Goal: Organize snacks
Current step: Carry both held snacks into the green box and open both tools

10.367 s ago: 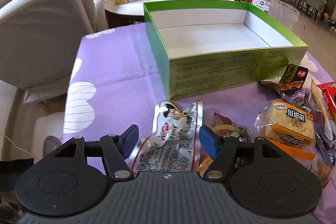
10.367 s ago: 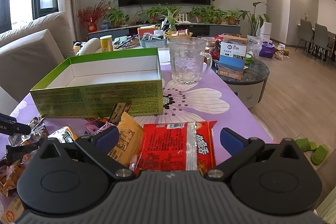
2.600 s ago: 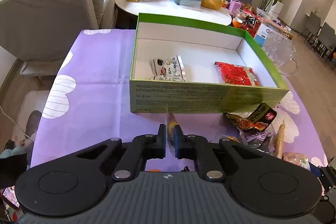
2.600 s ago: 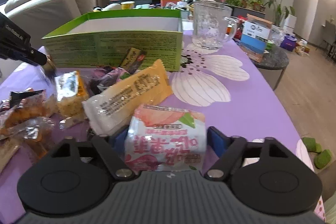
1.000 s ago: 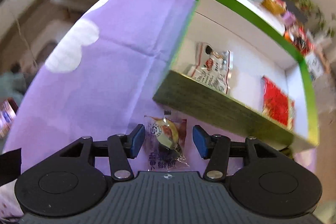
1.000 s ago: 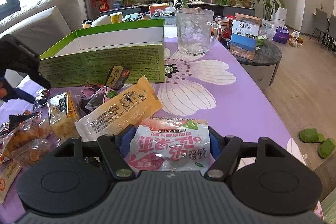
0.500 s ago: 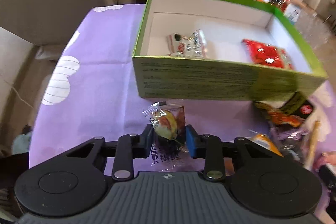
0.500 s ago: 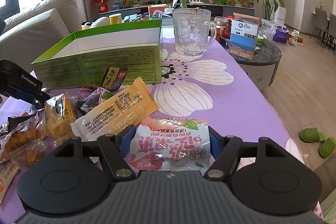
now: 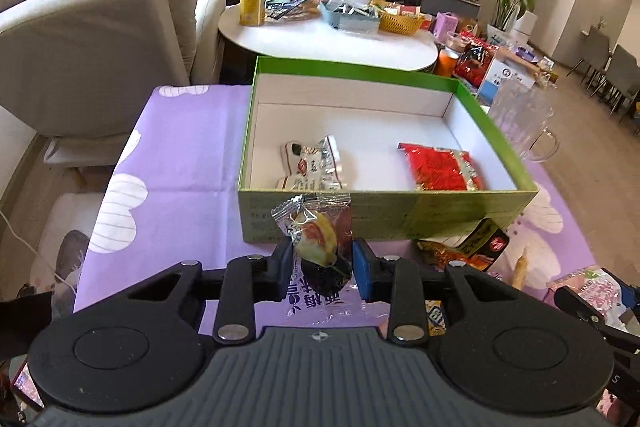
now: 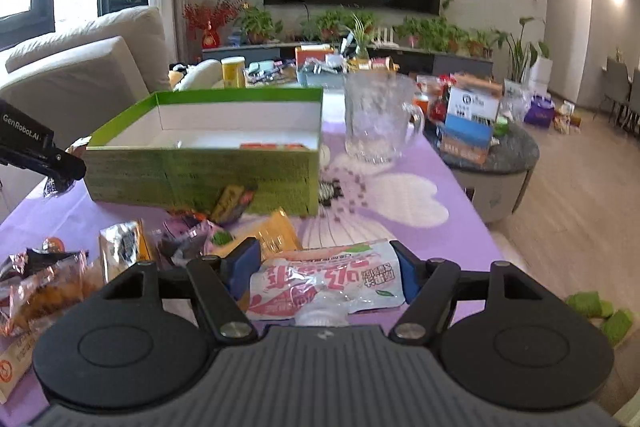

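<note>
My left gripper [image 9: 322, 269] is shut on a small clear plum snack packet [image 9: 320, 241] and holds it above the purple cloth, just in front of the green box's [image 9: 384, 217] near wall. Inside the box lie a white cartoon packet [image 9: 314, 165] and a red packet [image 9: 440, 167]. My right gripper [image 10: 328, 273] is shut on a pink and white pouch [image 10: 324, 279], lifted over the snack pile. The left gripper also shows at the far left of the right wrist view [image 10: 60, 163], beside the box [image 10: 200, 175].
Loose snacks [image 10: 120, 251] lie on the purple cloth in front of the box. A glass mug [image 10: 376, 119] stands right of the box. A sofa [image 9: 80, 39] is at the left, a round white table [image 9: 328, 35] with clutter behind the box.
Both grippers have risen with their packets. The left one has lifted the plum packet off the cloth toward the box's near wall. The right one has lifted the pink pouch and come closer to the box.
</note>
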Motion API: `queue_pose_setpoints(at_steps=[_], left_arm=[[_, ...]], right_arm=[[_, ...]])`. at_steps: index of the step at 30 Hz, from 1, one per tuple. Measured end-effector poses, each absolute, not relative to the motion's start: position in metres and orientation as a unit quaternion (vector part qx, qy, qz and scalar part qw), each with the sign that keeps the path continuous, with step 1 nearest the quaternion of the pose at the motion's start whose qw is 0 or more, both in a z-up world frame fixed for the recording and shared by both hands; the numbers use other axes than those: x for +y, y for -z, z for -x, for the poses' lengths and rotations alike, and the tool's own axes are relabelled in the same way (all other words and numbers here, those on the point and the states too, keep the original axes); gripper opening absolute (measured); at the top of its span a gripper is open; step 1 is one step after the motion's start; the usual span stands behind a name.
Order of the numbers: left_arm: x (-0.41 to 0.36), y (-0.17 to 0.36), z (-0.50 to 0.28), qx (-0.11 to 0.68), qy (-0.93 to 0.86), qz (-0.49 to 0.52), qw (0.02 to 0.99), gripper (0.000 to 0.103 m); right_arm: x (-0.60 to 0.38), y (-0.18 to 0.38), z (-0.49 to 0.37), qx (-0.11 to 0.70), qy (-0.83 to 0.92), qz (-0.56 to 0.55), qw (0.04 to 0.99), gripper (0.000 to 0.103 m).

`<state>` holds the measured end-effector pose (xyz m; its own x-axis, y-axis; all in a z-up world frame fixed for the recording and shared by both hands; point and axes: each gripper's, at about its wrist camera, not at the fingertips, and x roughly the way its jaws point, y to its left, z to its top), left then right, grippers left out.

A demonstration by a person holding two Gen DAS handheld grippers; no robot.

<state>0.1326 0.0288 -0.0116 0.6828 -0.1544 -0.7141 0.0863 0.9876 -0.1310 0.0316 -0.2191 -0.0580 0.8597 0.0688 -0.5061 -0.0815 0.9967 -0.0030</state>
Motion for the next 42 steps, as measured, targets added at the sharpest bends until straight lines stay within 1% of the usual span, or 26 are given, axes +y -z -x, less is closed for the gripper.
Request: queue_pose_setpoints(at_steps=[4, 10, 18, 22, 28, 37, 40, 42], left_arm=[[0.029, 0.004, -0.135, 0.383, 0.068, 0.044, 0.92, 0.029], [0.026, -0.007, -0.149, 0.366, 0.069, 0.04, 0.927, 0.029], [0.022, -0.012, -0.178, 0.361, 0.066, 0.024, 0.93, 0.029], [0.021, -0.009, -0.2, 0.366, 0.065, 0.02, 0.928, 0.03], [0.018, 0.001, -0.241, 0.376, 0.064, 0.012, 0.924, 0.03], [0.013, 0.018, -0.302, 0.388, 0.062, -0.003, 0.92, 0.03], [0.012, 0.027, -0.316, 0.399, 0.062, -0.004, 0.915, 0.031], [0.01, 0.035, -0.325, 0.415, 0.058, -0.009, 0.908, 0.034]], right_arm=[[-0.219, 0.049, -0.033, 0.251, -0.051, 0.003, 0.967, 0.047], [-0.211, 0.026, -0.046, 0.213, -0.067, 0.013, 0.975, 0.047], [-0.189, 0.0, -0.089, 0.162, -0.119, 0.031, 0.979, 0.047], [-0.177, -0.004, -0.125, 0.161, -0.136, 0.042, 0.977, 0.047], [-0.164, 0.002, -0.169, 0.188, -0.152, 0.047, 0.969, 0.047], [-0.16, 0.029, -0.247, 0.272, -0.115, 0.029, 0.955, 0.047], [-0.159, 0.04, -0.262, 0.296, -0.105, 0.018, 0.949, 0.047], [-0.159, 0.044, -0.267, 0.315, -0.1, 0.009, 0.944, 0.047]])
